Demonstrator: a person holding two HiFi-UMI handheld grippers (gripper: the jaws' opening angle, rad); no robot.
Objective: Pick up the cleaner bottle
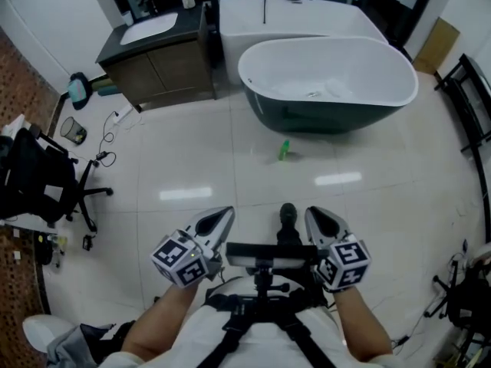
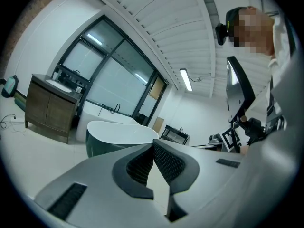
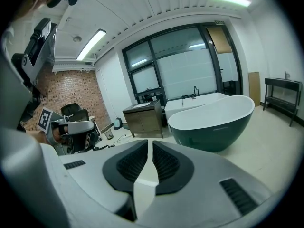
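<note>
The cleaner bottle [image 1: 285,150] is small and green and stands on the pale tiled floor just in front of the dark green freestanding bathtub [image 1: 330,83]. In the head view my left gripper [image 1: 223,218] and right gripper [image 1: 316,216] are held side by side near my body, well short of the bottle, both pointing toward it. The left gripper [image 2: 153,144] has its ribbed pads together with nothing between them. My right gripper [image 3: 149,144] is shut too and holds nothing. Neither gripper view shows the bottle; both show the bathtub [image 3: 214,121] ahead.
A wooden vanity with a sink [image 1: 157,64] stands at the back left beside a white built-in tub [image 1: 299,18]. An office chair [image 1: 38,179], a small bin [image 1: 73,130] and cables lie at the left. A black rack [image 1: 469,106] lines the right wall.
</note>
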